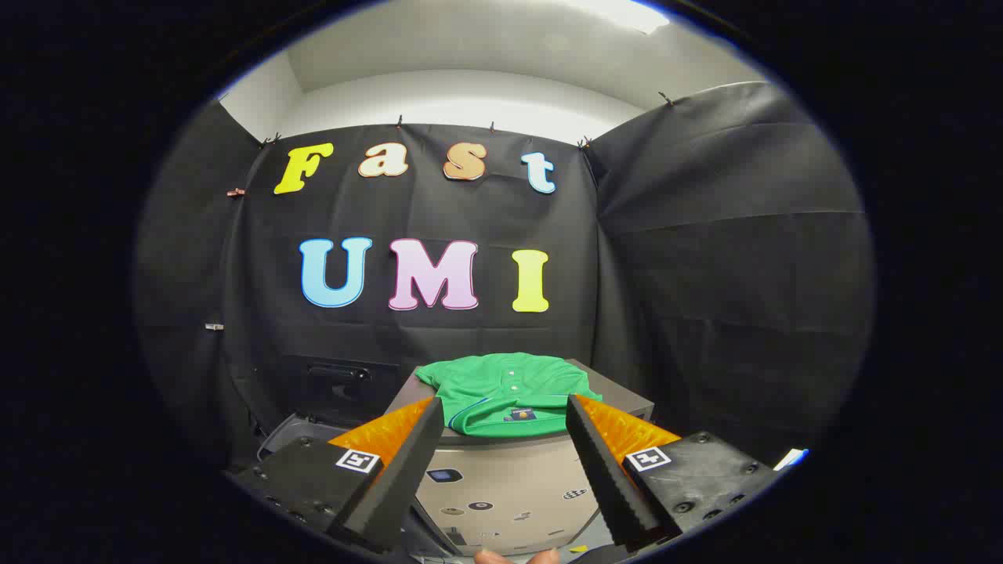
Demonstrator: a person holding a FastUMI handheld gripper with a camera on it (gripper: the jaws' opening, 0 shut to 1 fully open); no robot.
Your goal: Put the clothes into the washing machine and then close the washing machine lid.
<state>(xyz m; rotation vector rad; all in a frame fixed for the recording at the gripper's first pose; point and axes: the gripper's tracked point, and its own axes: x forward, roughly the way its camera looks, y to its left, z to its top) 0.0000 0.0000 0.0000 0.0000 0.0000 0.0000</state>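
A folded green shirt point(501, 384) with a small buttoned placket lies on the flat grey top of a boxy beige washing machine point(501, 478), just ahead of the fingers. My gripper point(503, 402) is open, and the shirt's near edge shows in the wide gap between the fingertips. Neither finger touches the cloth. To the left of the shirt, a dark panel with a handle point(337, 376) stands upright behind a grey rim point(294, 431); I cannot tell whether it is the machine's lid.
Black cloth walls close the booth behind and on both sides of the machine. Small round marks and a little screen point(443, 475) sit on the machine's front face. Fingertips of a hand point(513, 557) show below the gripper.
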